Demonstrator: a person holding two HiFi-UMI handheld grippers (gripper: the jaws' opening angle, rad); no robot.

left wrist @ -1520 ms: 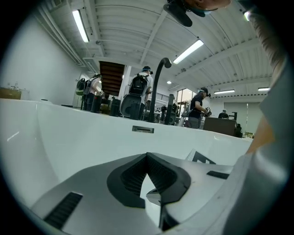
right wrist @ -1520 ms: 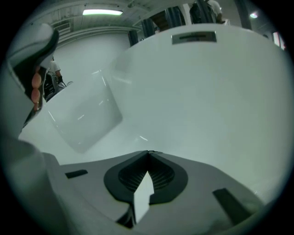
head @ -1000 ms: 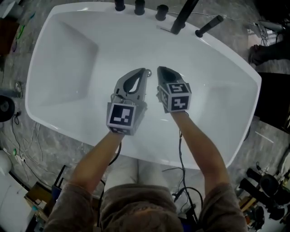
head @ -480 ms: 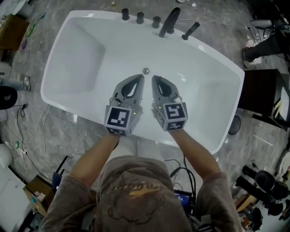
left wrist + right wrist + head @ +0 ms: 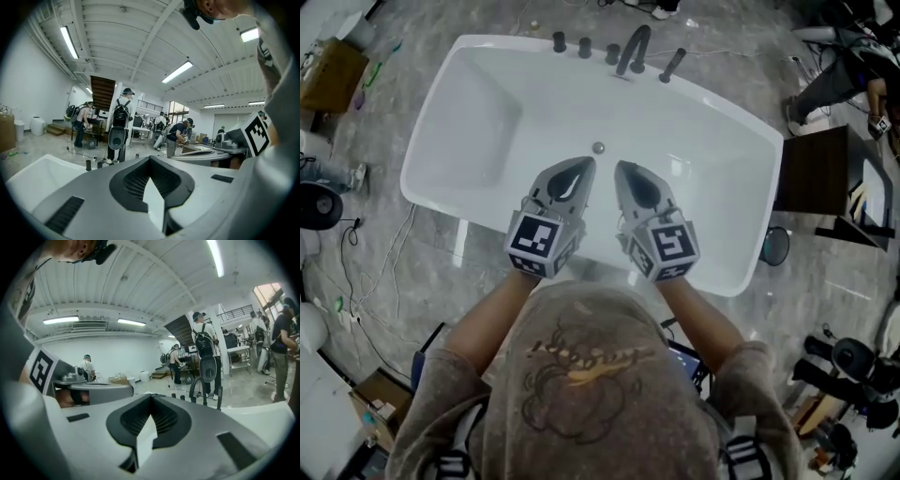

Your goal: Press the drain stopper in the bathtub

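The white bathtub (image 5: 487, 112) lies below me in the head view. Its small round metal drain stopper (image 5: 598, 148) sits on the tub floor near the far wall. My left gripper (image 5: 584, 161) and right gripper (image 5: 622, 166) hang side by side over the near half of the tub, tips just short of the stopper and apart from it. Both are shut with nothing between the jaws. The left gripper (image 5: 150, 159) and right gripper (image 5: 151, 399) views look out level over the tub rim (image 5: 28, 178), and the stopper is hidden there.
A dark faucet (image 5: 630, 52), three knobs (image 5: 584, 47) and a hand shower (image 5: 672, 64) line the tub's far rim. A dark cabinet (image 5: 811, 173) stands at the right, cables (image 5: 356, 272) and a cardboard box (image 5: 333, 70) at the left. Several people (image 5: 121, 126) stand beyond the tub.
Both grippers have drawn back from the drain toward the near rim. The head camera has risen, so the tub looks smaller. The stopper, earlier at the left gripper's tip, now lies uncovered.
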